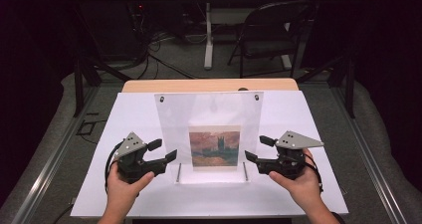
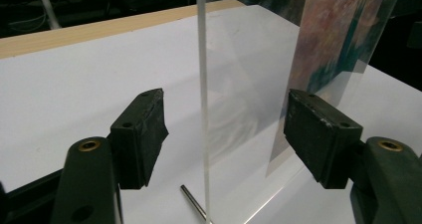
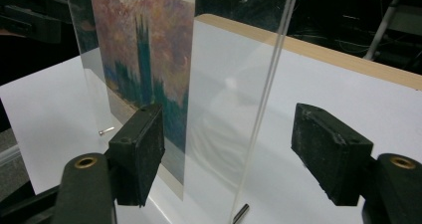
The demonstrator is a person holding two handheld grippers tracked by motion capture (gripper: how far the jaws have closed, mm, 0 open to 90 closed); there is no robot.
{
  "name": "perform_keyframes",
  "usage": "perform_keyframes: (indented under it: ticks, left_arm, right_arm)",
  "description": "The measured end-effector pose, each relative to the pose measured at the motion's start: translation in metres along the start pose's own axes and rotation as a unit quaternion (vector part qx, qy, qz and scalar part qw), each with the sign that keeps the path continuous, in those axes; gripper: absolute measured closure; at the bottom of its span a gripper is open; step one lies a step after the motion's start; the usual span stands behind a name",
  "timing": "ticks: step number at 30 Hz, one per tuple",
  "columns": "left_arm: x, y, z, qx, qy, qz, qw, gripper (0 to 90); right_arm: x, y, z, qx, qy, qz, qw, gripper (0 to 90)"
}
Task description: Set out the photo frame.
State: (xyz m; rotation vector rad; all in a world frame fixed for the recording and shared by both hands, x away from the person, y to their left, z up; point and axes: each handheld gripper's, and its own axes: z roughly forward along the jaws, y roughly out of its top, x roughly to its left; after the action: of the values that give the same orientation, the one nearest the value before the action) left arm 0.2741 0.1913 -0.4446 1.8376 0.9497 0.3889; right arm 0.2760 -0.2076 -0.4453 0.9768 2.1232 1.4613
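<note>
High view grippers: left gripper and right gripper both gape wide, gripping nothing.
Panel: clear panel with picture stands between them, edges inside each jaw gap, untouched.
Surface: white sheet.
Room: chair beyond.

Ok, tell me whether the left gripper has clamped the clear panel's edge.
No: the left gripper stands open, its pads apart on either side of the clear panel.

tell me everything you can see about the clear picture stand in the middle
The picture stand is clear plastic, seemingly two upright sheets with a small painted print of a tower under a reddish sky between them. Two screws sit at its top corners and two metal pins at its foot. It stands on the white sheet covering the table. The open left claw and right claw straddle its side edges without touching it.
</note>
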Motion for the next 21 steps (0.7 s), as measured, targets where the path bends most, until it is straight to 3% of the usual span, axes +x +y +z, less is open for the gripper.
perform_keyframes:
  ticks: [8,11,21]
  left_arm:
    - [0.013,-0.002,-0.016,-0.005,0.025,-0.005,0.9997,31.7]
    - [0.022,-0.005,-0.023,-0.007,0.037,-0.018,0.9991,31.7]
    - [0.046,-0.021,-0.034,-0.013,0.089,-0.045,0.995,31.8]
  right_arm:
    - [-0.008,0.001,-0.013,-0.002,-0.022,-0.001,0.9997,28.2]
    - [-0.014,0.001,-0.02,-0.007,-0.035,0.002,0.9994,28.4]
    - [-0.038,-0.009,-0.039,-0.014,-0.089,0.022,0.9957,29.6]
